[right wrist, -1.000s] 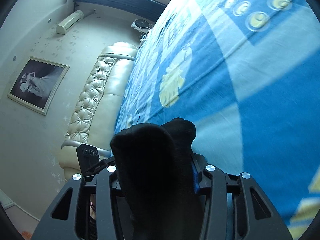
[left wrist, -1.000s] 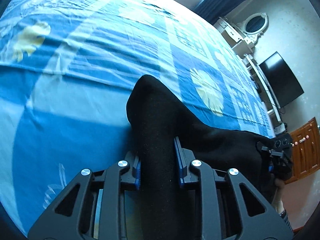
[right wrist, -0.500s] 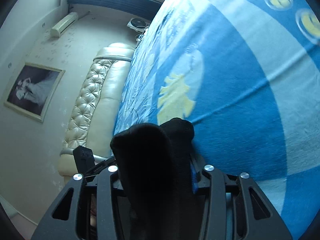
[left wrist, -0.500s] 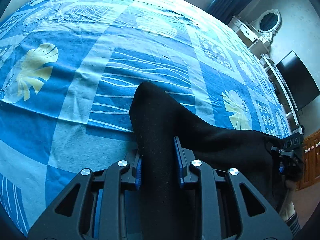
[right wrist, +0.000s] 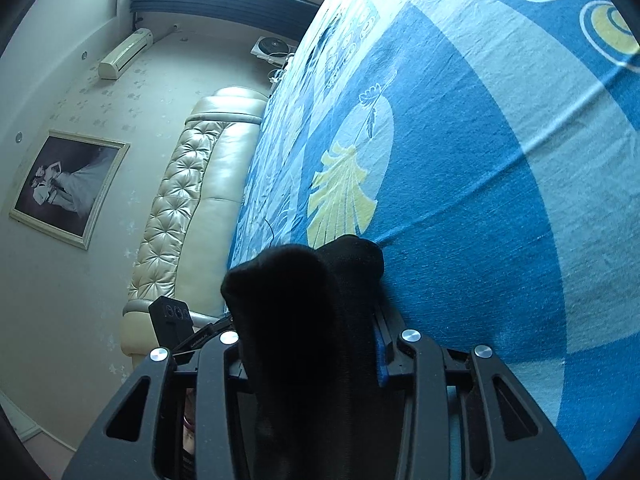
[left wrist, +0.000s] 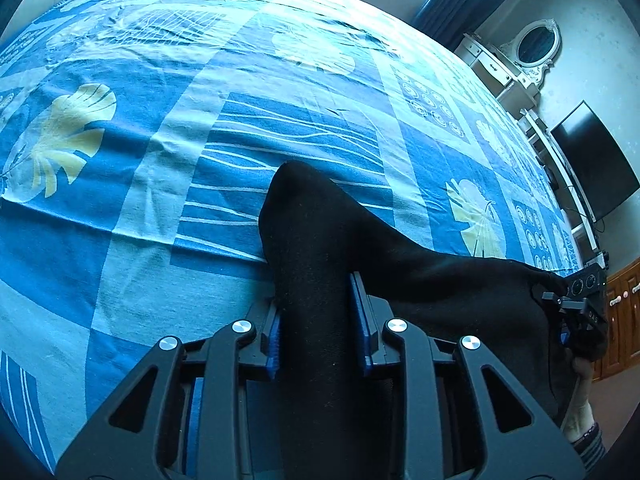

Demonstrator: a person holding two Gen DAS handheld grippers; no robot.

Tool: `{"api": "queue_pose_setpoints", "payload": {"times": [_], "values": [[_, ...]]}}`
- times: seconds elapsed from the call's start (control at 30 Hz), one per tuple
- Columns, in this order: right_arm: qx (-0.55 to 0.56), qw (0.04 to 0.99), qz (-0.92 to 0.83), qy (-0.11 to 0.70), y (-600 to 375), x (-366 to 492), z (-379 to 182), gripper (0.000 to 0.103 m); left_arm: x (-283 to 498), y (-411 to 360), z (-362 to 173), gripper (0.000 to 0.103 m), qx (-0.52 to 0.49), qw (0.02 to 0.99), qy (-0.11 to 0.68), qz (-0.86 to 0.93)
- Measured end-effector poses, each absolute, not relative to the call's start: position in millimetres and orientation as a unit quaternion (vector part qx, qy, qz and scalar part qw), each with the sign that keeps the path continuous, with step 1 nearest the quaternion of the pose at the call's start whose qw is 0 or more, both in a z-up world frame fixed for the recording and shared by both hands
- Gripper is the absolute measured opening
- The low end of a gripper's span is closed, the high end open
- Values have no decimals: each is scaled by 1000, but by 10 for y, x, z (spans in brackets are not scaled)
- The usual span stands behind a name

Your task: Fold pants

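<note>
Nearest in each wrist view, one pair of black pants (left wrist: 320, 300) bunches between blue-padded jaws: the left gripper (left wrist: 319, 322) pinches a thick fold of it while its jaws are just easing apart, and the right gripper (right wrist: 312, 344) is clamped on a second bunch. The cloth stretches between the two grippers just above the near edge of the bed (left wrist: 160, 160), whose blue sheet carries pale leaf prints. Farther off stand one padded headboard (right wrist: 188, 200), one framed picture (right wrist: 64, 188), one black screen (left wrist: 592, 160) and one oval mirror (left wrist: 538, 42); no writing is readable.
</note>
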State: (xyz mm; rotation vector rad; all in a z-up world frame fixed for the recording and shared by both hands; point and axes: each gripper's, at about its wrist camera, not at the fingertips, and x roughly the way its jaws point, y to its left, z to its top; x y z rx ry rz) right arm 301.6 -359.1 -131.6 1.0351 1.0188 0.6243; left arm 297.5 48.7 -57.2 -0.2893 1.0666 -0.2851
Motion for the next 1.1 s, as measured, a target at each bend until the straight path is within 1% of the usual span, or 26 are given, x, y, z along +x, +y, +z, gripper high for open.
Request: {"api": "queue_pose_setpoints", "payload": {"times": [0.1, 0.17, 0.23, 0.3, 0.37, 0.43, 0.47, 0.53, 0.87, 1.1], "values": [[476, 696, 281, 459, -3607, 2987, -1300, 45, 2967, 474, -550, 30, -134, 841, 507, -130], [482, 694, 278, 456, -3625, 2939, -1273, 52, 2948, 475, -522, 32, -133, 842, 508, -126], [492, 694, 273, 449, -3684, 2847, -1256, 56, 2892, 474, -470, 36, -129, 845, 504, -122], [504, 692, 269, 442, -3744, 2761, -1244, 59, 2820, 477, -418, 44, -124, 849, 500, -116], [515, 689, 266, 434, -3829, 2633, -1220, 64, 2716, 497, -359, 61, -121, 853, 495, -112], [518, 691, 263, 431, -3893, 2523, -1192, 68, 2586, 538, -292, 65, -125, 857, 487, -112], [517, 692, 262, 430, -3921, 2482, -1181, 69, 2525, 563, -264, 69, -129, 857, 486, -114], [517, 694, 258, 429, -4000, 2342, -1154, 71, 2401, 617, -217, 73, -140, 856, 485, -114], [525, 700, 237, 421, -4171, 1801, -1111, 76, 1750, 846, -203, 78, -190, 843, 490, -117], [520, 705, 229, 424, -4099, 1687, -1062, 78, 1487, 875, -331, 79, -203, 833, 502, -114]]}}
